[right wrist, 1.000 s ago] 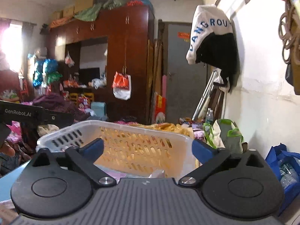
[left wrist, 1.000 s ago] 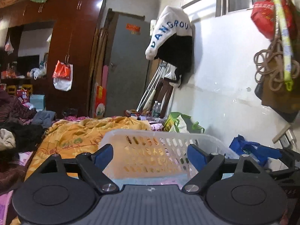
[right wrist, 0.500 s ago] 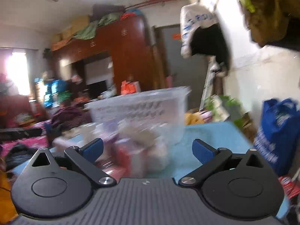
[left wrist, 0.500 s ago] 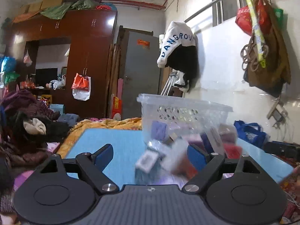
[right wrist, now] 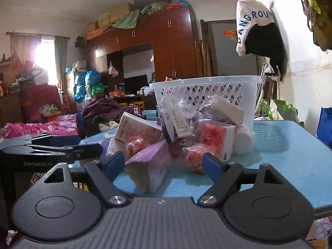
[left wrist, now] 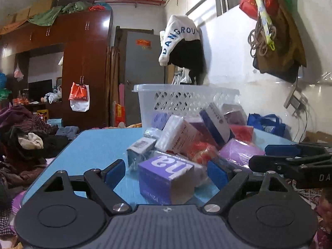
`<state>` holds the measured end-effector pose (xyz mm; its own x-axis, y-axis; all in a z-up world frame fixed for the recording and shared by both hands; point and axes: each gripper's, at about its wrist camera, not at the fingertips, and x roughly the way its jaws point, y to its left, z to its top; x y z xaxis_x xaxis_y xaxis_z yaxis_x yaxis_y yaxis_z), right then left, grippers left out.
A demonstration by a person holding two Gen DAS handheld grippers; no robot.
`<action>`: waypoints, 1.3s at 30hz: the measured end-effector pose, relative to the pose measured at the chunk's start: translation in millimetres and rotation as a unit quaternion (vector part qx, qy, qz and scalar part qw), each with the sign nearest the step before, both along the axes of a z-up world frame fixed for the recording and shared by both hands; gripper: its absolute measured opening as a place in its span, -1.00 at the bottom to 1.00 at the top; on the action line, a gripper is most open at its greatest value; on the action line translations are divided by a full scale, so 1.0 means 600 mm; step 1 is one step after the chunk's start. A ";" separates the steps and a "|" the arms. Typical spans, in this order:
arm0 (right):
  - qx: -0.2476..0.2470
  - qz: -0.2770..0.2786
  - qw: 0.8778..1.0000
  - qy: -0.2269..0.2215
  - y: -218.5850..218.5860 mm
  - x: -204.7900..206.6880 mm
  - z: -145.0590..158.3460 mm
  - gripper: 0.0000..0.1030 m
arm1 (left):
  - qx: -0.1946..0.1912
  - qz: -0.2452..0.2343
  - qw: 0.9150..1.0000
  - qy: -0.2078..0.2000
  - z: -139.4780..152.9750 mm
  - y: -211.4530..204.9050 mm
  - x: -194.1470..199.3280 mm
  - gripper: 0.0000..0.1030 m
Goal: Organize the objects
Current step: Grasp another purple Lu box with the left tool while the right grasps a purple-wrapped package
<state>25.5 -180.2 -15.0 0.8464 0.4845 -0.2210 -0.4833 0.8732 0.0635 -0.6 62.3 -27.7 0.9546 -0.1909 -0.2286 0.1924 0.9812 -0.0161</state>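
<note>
A pile of small boxes and packets lies on a blue table [left wrist: 91,147], in front of a white plastic basket [left wrist: 184,101]. In the left wrist view a purple box [left wrist: 166,178] sits between the fingers of my left gripper [left wrist: 166,173], which is open and empty. A white and pink box [left wrist: 178,137] leans behind it. In the right wrist view my right gripper [right wrist: 164,165] is open and empty, with a lilac box [right wrist: 149,166] between its fingers. The basket [right wrist: 209,95] stands behind the pile [right wrist: 186,130]. Each gripper shows at the edge of the other's view.
The blue table [right wrist: 290,151] stands near a white wall with hanging bags [left wrist: 276,33] and a hanging white garment [left wrist: 182,41]. Heaped clothes [left wrist: 27,137] lie left of the table. A blue bag [left wrist: 265,122] sits beyond the table's right side.
Both grippers have dropped from above the basket rim to table level. The pile of boxes and the basket now stand ahead of them. Both stay open.
</note>
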 end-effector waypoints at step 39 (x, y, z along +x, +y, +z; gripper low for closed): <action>-0.010 0.031 0.998 -0.056 -0.002 -0.040 0.011 0.08 | -0.004 -0.021 0.999 -0.041 0.001 0.020 -0.009 0.24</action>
<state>1.3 -181.2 -8.7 0.8345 0.5336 -0.1375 -0.5401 0.8415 -0.0118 -5.7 74.4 -26.9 0.9612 -0.2330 -0.1477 0.2348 0.9720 -0.0056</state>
